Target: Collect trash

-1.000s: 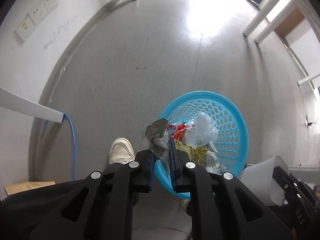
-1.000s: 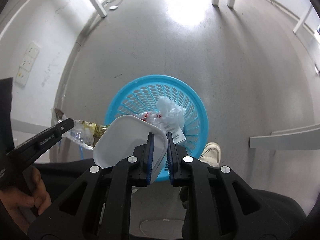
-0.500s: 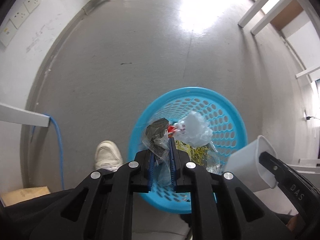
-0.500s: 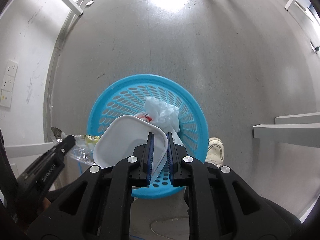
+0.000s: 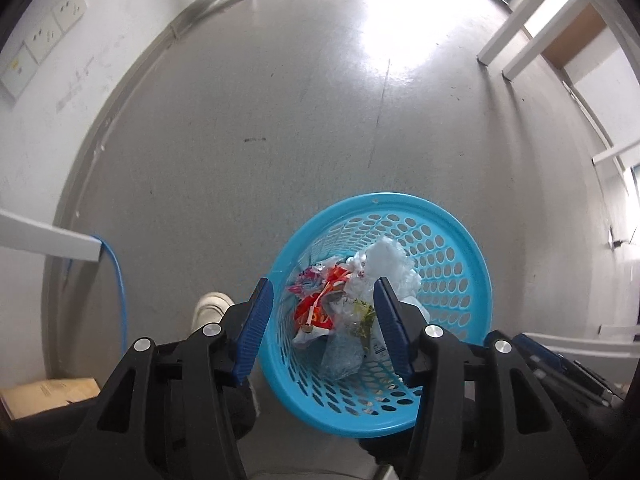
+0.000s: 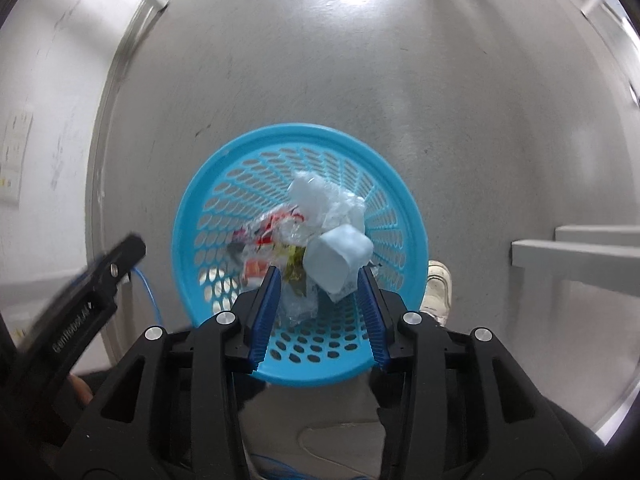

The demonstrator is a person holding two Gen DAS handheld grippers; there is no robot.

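Note:
A blue perforated plastic basket (image 5: pixel 452 240) stands on the grey floor, also in the right wrist view (image 6: pixel 224 188). Inside lie crumpled clear plastic (image 5: pixel 388 264), a red wrapper (image 5: pixel 316 308), a clear yellow-printed wrapper (image 5: pixel 352 336) and a white plastic cup (image 6: pixel 340 256). My left gripper (image 5: pixel 324 320) is open and empty above the basket's near rim. My right gripper (image 6: pixel 320 308) is open and empty above the basket, the cup just below its fingertips. The left gripper's body (image 6: pixel 80 292) shows at the left of the right wrist view.
White wall with sockets (image 5: pixel 44 32) to the left, a blue cable (image 5: pixel 118 280) along it. White table legs (image 5: pixel 516 36) stand far right. A white shoe (image 5: pixel 212 308) is beside the basket. A white shelf edge (image 6: pixel 576 256) juts in at right.
Both grippers opened over the basket. The clear wrapper dropped from the left gripper and the white cup dropped from the right gripper into the basket.

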